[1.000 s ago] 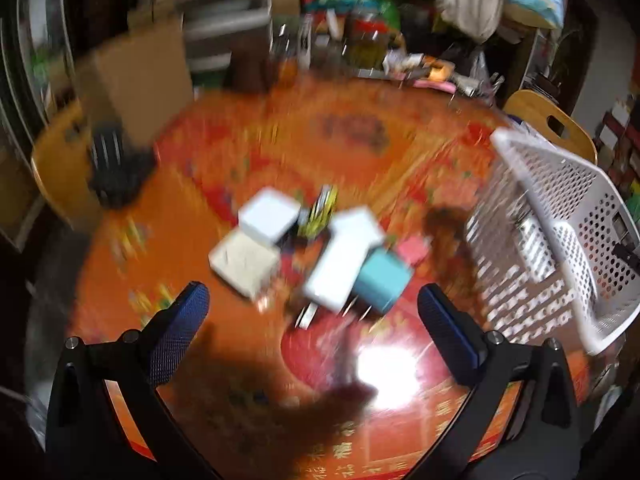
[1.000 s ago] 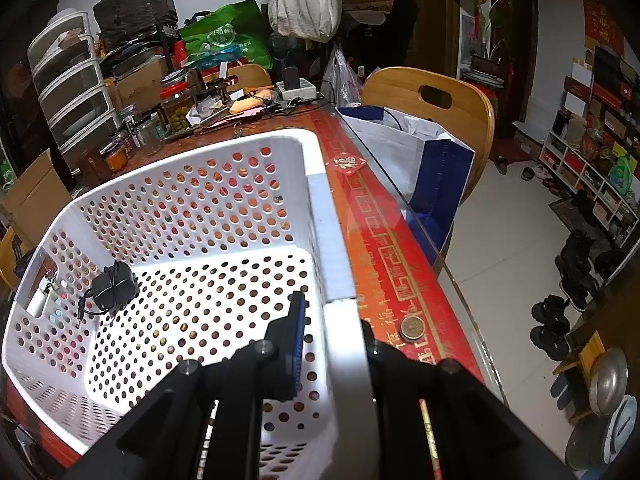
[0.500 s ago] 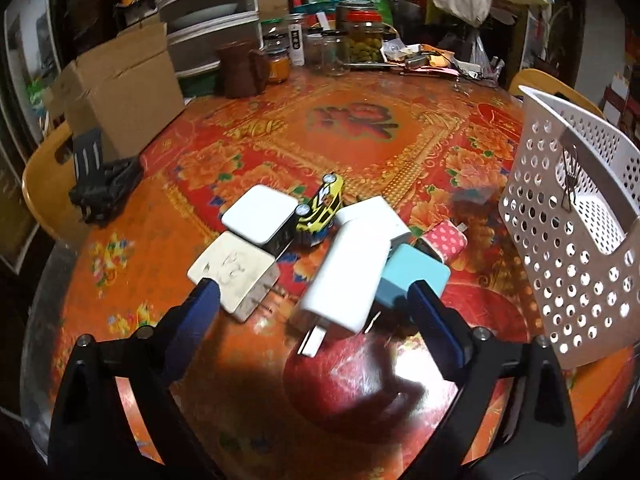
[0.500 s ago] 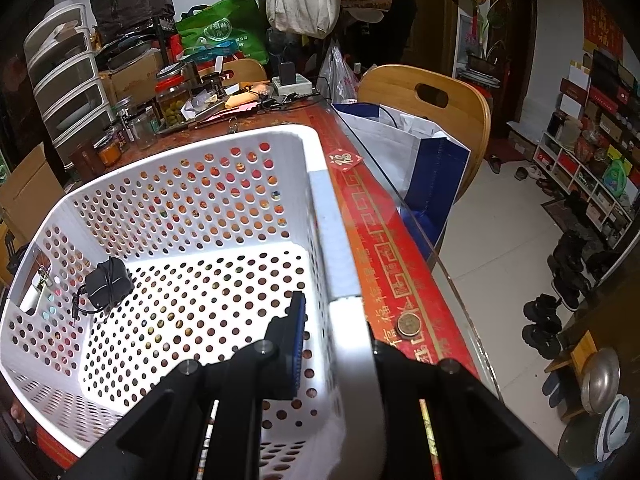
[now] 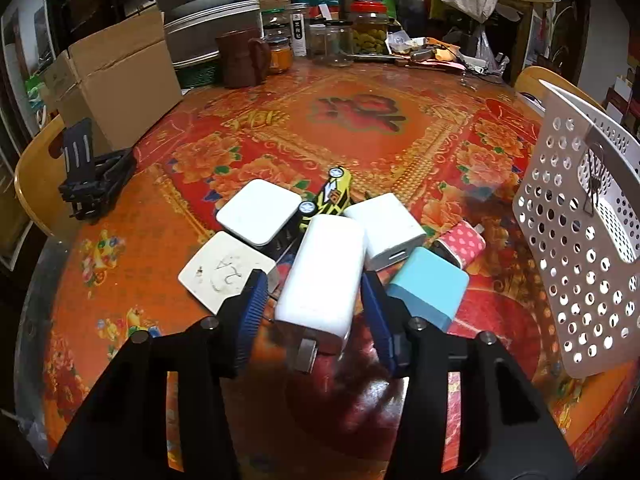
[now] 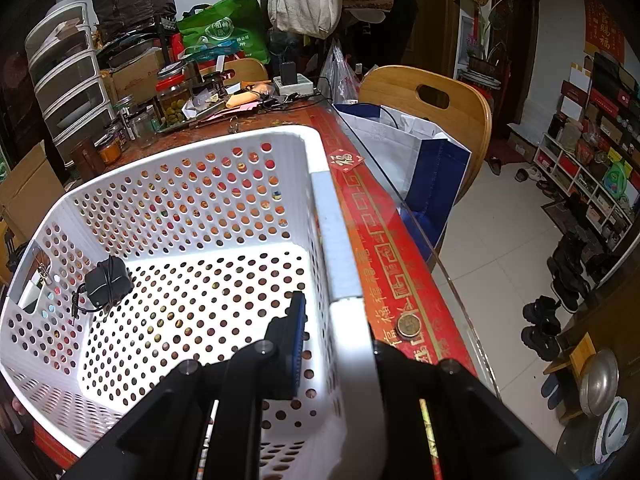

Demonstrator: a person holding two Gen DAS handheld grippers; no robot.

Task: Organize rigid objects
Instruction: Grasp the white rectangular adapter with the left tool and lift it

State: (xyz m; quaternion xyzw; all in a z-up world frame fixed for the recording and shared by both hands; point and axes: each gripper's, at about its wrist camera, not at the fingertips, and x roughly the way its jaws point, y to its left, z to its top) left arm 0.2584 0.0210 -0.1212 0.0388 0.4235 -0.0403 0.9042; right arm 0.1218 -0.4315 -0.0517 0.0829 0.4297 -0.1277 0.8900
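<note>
Chargers left of basket
</note>
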